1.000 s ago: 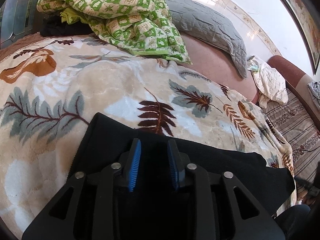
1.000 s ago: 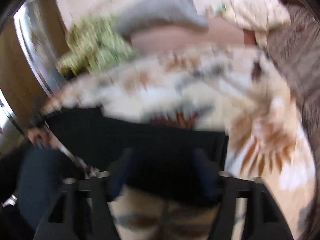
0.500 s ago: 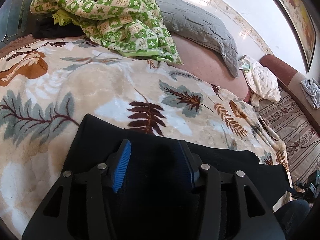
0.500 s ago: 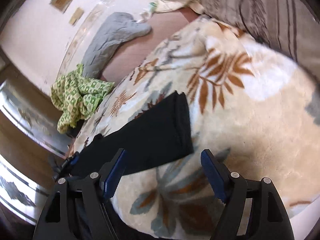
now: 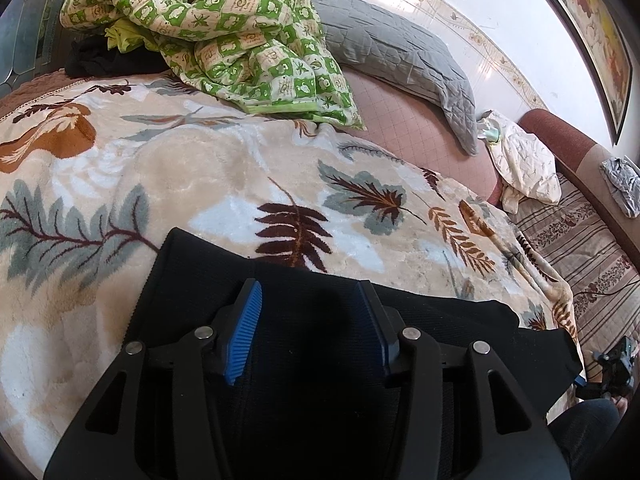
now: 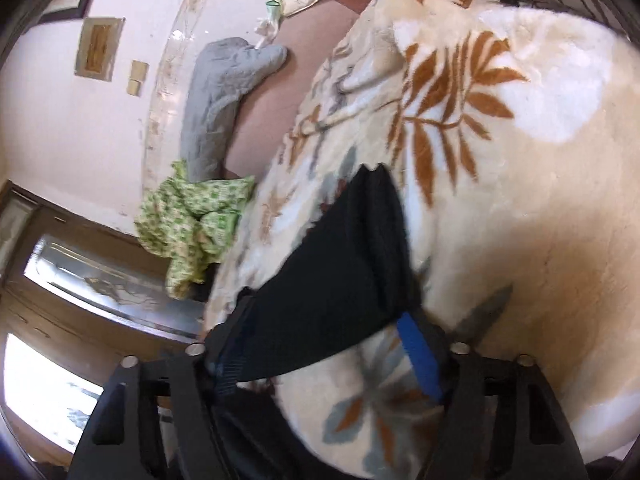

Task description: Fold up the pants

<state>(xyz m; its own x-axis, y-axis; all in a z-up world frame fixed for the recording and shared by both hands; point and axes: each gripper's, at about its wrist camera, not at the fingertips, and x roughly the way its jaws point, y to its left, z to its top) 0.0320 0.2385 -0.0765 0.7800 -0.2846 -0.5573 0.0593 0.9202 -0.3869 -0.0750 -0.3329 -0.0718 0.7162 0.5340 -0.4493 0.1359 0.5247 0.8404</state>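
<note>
Black pants (image 5: 320, 320) lie flat along the near edge of a cream blanket with leaf print (image 5: 200, 184). My left gripper (image 5: 310, 300) is open just above the left end of the pants, holding nothing. In the right wrist view the pants (image 6: 344, 272) stretch away from me as a dark band. My right gripper (image 6: 316, 344) is open, its jaws standing either side of the near end of the pants, close to the cloth.
A green checked quilt (image 5: 224, 28) is bunched at the back of the bed beside a grey pillow (image 5: 396, 48). A white cloth (image 5: 524, 164) and a striped sofa (image 5: 580, 248) are at the right. A dark cabinet with glass (image 6: 100, 280) stands by the wall.
My left gripper has opened wide over the pants. My right gripper has swung round and dropped toward the end of the pants, staying open.
</note>
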